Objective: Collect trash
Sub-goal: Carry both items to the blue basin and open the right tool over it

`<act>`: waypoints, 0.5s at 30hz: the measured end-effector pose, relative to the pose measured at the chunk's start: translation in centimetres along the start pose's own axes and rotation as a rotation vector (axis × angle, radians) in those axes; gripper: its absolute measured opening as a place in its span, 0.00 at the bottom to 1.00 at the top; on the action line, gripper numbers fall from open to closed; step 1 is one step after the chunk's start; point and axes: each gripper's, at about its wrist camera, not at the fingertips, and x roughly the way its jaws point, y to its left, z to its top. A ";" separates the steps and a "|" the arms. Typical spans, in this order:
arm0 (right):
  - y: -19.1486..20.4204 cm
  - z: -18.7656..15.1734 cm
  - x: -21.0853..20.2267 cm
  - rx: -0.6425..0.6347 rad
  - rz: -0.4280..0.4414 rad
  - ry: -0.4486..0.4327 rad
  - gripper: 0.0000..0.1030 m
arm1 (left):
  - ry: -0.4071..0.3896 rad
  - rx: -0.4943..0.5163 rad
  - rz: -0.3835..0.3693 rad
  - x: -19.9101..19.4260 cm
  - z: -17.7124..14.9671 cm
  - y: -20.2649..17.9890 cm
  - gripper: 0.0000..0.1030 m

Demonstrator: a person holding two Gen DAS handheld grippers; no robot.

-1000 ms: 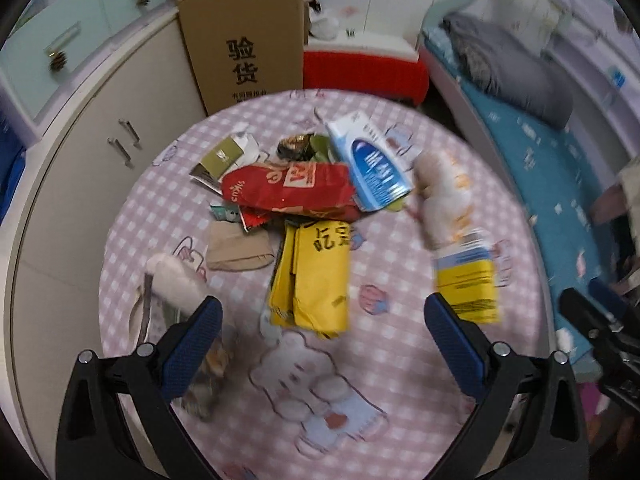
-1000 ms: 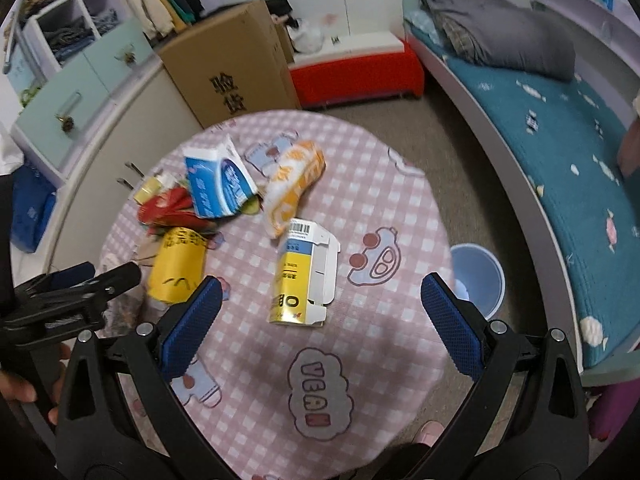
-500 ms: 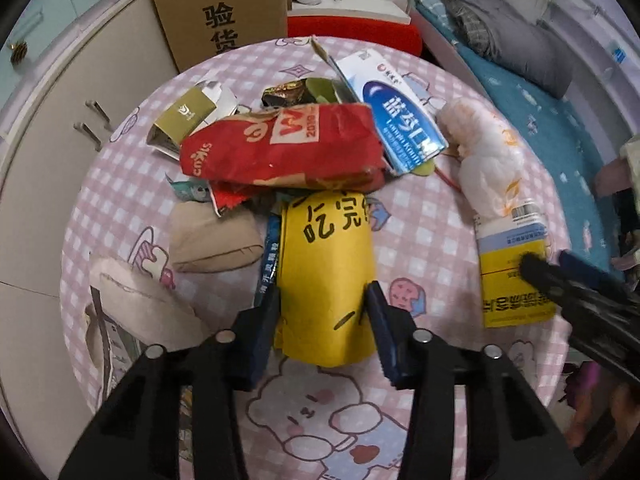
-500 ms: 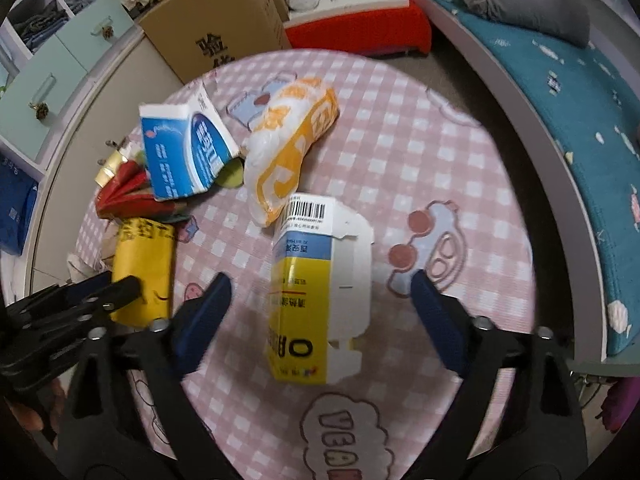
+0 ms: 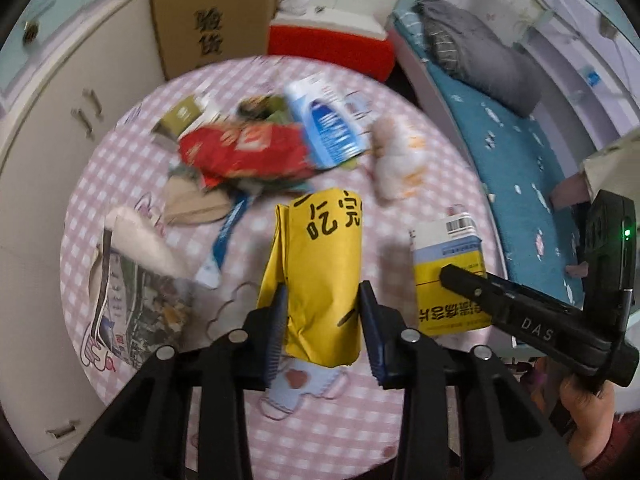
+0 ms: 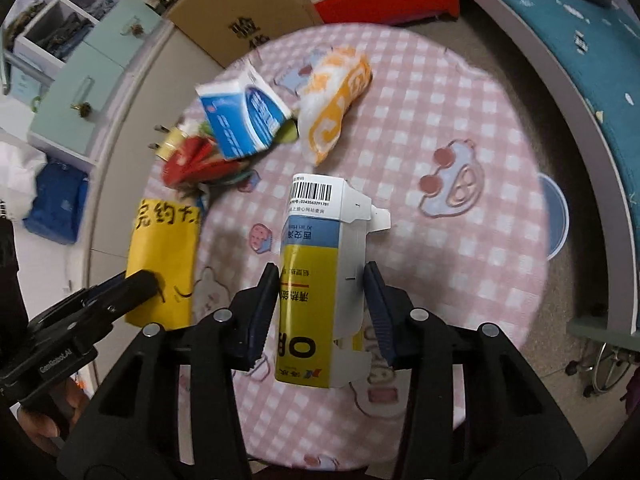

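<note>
my left gripper [image 5: 323, 322] pinches the crumpled yellow paper bag [image 5: 320, 276] — my right gripper [image 6: 320, 304] clamps the yellow-and-blue cardboard carton [image 6: 320, 280] over the pink checked round table [image 6: 460, 280].

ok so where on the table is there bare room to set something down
Free: the cloth right of the yellow and blue box, out to the table edge. Crowded: the far-left heap around the red wrapper and blue and white box.

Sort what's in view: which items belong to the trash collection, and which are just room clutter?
Job:
- yellow paper bag with black writing, in left tongs
- yellow and blue carton, in right tongs
- red crumpled wrapper
- blue and white box

Clutter:
- brown cardboard box
- grey pillow
</note>
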 end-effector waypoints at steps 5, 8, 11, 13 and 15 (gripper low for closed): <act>-2.5 1.1 -5.7 -0.014 -0.006 -0.110 0.42 | -0.049 0.076 -0.041 -1.6 1.1 -5.8 0.34; -5.2 2.2 -8.7 -0.009 -0.029 -0.168 0.42 | -0.073 0.115 -0.068 -1.6 2.3 -10.5 0.34; -8.7 3.1 -11.2 0.001 -0.056 -0.198 0.43 | -0.093 0.151 -0.092 -1.1 3.6 -15.4 0.34; -11.4 4.1 -12.7 0.001 -0.070 -0.208 0.43 | -0.097 0.169 -0.121 -0.6 4.5 -18.9 0.34; -13.4 4.5 -14.1 -0.001 -0.081 -0.217 0.43 | -0.097 0.187 -0.133 0.2 5.2 -22.1 0.34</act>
